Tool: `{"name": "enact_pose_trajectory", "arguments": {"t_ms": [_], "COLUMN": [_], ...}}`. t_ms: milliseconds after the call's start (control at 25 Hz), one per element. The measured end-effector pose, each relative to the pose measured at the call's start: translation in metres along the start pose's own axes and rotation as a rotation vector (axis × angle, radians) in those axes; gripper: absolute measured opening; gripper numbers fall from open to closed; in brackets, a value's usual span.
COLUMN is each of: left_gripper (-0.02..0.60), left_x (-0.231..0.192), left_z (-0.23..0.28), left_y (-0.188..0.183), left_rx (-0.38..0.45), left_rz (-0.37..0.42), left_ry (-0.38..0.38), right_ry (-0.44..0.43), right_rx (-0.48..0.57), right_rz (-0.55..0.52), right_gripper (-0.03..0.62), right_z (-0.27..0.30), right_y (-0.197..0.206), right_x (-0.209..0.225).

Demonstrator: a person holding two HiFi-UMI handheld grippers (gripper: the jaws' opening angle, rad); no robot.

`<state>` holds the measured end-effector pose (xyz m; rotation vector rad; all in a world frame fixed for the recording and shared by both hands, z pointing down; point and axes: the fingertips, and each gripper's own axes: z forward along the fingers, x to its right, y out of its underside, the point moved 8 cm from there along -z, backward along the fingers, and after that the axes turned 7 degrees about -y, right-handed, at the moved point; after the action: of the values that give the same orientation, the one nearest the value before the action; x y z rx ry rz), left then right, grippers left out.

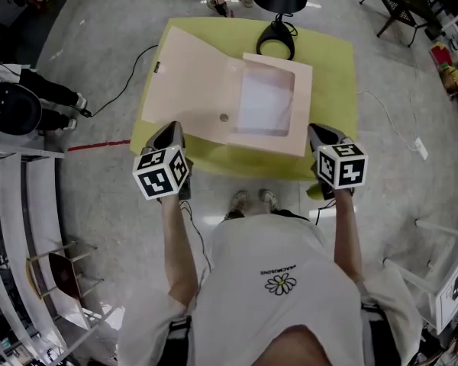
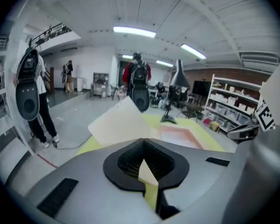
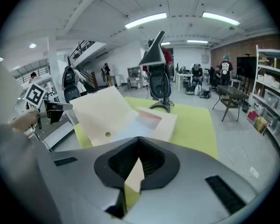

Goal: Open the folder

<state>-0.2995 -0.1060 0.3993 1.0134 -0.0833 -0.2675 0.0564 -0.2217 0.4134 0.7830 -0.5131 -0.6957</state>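
The beige folder point(image 1: 214, 90) sits open on the yellow-green tabletop point(image 1: 332, 75). Its cover flap point(image 1: 187, 78) is swung out to the left edge and tilted up off the surface, and its tray half with a white sheet point(image 1: 263, 101) lies near the middle. A small round fastener point(image 1: 224, 117) shows on the inner face near the folder's near edge. The left gripper point(image 1: 168, 132) hovers at the near-left corner of the tabletop, its tip right at the folder's near-left corner. Its tongs are drawn together with nothing between them. The right gripper point(image 1: 320, 134) hovers at the near edge just beside the folder's near-right corner, tongs likewise drawn narrow and holding nothing. A black desk lamp point(image 1: 276, 21) stands at the far edge, its ring base just behind the tray half. A broad bare strip of tabletop runs along the right edge, and only a thin strip shows along the near edge. A black cable point(image 1: 118, 90) trails over the floor off the left edge.
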Motion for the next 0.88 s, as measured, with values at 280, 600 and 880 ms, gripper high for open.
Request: {"name": "enact_pose_trajectory", "arguments": {"t_ms": [280,600,880], "left_gripper": [0.014,0.014,0.014], "left_x": [0.064,0.141,0.176], "left_z": [-0.033,-0.071,-0.094], "left_y": [-0.080,-0.113,-0.096], "left_rx": [0.404,0.653,0.728], "left_rz": [0.051,0.135,0.112], "left_ry": [0.097,0.190,0.210], "right_ry": [0.056,0.075,0.196], "right_rx": [0.307,0.516,0.647], "right_rz": [-0.059,-0.201,-0.269], "right_gripper": [0.006,0.006,0.006], "right_z": [-0.049,-0.079,-0.093], "right_y": [-0.060,-0.078,-0.072], "right_x": [-0.012,-0.048,-0.065]}}
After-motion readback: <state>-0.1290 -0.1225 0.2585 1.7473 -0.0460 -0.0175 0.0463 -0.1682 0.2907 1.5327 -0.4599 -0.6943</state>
